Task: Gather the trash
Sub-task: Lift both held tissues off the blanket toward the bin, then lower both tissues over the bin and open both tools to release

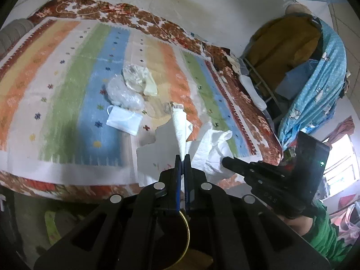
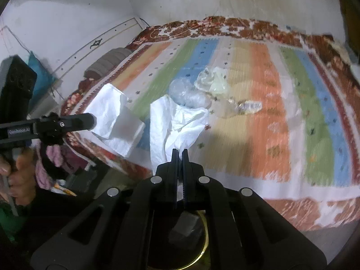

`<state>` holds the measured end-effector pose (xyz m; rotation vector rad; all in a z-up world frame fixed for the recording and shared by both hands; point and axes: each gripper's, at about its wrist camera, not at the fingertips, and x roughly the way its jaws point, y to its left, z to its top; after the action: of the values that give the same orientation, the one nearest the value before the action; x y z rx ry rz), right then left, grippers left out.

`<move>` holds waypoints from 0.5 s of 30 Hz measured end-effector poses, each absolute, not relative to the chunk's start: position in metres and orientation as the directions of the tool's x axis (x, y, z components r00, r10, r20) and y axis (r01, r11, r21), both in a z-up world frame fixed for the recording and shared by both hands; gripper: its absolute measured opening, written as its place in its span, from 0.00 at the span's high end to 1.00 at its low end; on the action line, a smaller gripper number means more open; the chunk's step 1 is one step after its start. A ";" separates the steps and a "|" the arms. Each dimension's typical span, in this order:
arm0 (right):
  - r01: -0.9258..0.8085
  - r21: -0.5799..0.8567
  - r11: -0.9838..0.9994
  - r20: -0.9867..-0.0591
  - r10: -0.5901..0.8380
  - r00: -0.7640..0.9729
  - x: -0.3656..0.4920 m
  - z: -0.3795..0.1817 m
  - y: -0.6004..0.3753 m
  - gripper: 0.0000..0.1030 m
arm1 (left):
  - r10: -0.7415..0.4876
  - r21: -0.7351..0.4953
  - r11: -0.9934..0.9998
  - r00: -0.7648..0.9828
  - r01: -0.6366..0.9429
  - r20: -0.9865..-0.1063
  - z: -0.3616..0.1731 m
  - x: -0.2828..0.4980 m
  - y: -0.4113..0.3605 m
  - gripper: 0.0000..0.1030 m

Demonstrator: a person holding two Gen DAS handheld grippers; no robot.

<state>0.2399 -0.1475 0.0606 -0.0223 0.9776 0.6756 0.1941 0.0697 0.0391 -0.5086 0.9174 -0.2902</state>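
- Trash bag (image 2: 177, 123), the white one, is the largest piece: thin, limp film that weighs almost nothing and collapses wherever you let go. It lies at the near edge of the bed (image 2: 247, 180), on the striped blanket (image 1: 67, 90). Both tools have it: your left tool (image 1: 182, 157) is clamped shut on one edge of it, your right tool (image 2: 178, 153) pinched closed on another. Keep to the rim, so the mouth can be spread.
- Crumpled clear plastic (image 1: 123, 94) sits further in on the blanket, springy and slick; pinch a fold, not the bulge.
- Yellowish wrapper (image 1: 139, 78) lies touching it, just beyond; it looks soft and crinkly, so any raised corner should do.
- Face mask (image 1: 123, 120) lies flat, nearer you than the clear plastic: soft and light. Take an ear loop or a lifted edge.
- Small clear packet (image 2: 247, 106) is blurred; I judge it slippery.
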 end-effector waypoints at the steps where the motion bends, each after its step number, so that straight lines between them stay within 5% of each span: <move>1: -0.526 0.310 0.792 -0.772 0.532 0.347 0.238 0.057 -0.150 0.98 | -0.451 -0.538 0.843 0.582 0.028 -0.677 0.039 0.191 0.068 0.99; 15: -0.541 0.286 0.791 -0.822 0.493 0.286 0.206 0.036 -0.146 0.97 | -0.525 -0.615 0.788 0.483 -0.036 -0.701 0.009 0.166 0.056 0.99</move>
<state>0.2058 -0.1464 0.0362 -0.0507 1.0782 0.6913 0.1663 0.0560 0.0094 -0.6166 1.0378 -0.3215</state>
